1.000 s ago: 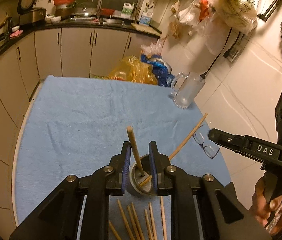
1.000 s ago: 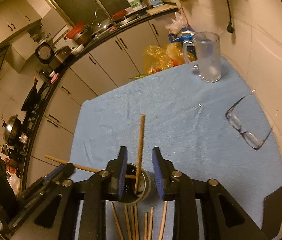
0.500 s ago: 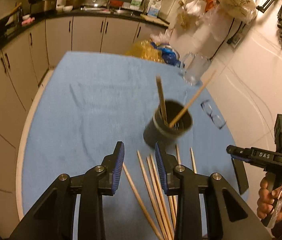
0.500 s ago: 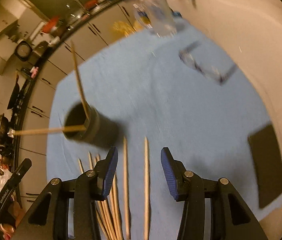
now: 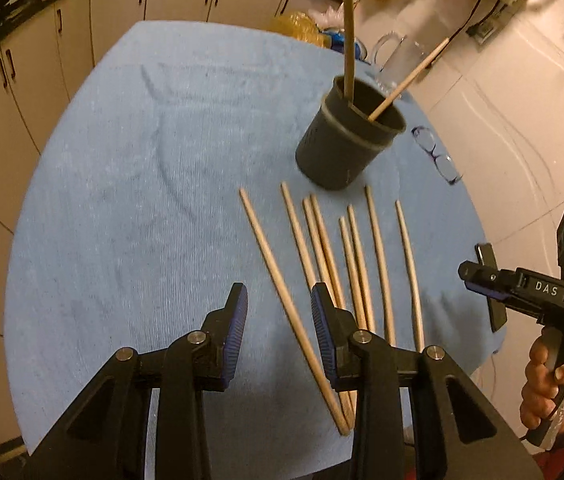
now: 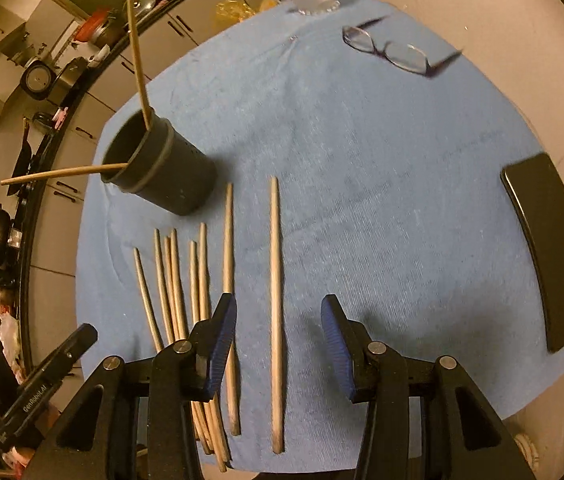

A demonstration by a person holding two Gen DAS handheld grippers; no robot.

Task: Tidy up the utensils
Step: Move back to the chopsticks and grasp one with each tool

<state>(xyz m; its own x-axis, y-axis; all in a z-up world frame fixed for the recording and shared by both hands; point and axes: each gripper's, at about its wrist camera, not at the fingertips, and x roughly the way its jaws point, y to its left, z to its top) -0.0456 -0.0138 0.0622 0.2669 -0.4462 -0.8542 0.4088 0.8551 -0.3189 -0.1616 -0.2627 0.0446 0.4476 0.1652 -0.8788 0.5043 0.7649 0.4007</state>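
Reading "DAS" in white on right gripper (image 5: 482, 276) body, left-wrist view; "GenRobot.AI", probably, on left gripper (image 6: 82, 338) side, small and skewed. Hand (image 5: 554, 384) clenched round right handle, lower right. Both grippers angled steeply down over blue towel (image 5: 142, 200). Left gripper jaws apart, unclenched, leftmost chopstick (image 5: 290, 304) running between pads, untouched. Right jaws apart too, rightmost chopstick (image 6: 276, 312) lying between, no contact. Loose chopsticks (image 6: 186, 292) in row just before dark holder (image 6: 162, 168); two chopsticks (image 5: 348, 32) standing in holder.
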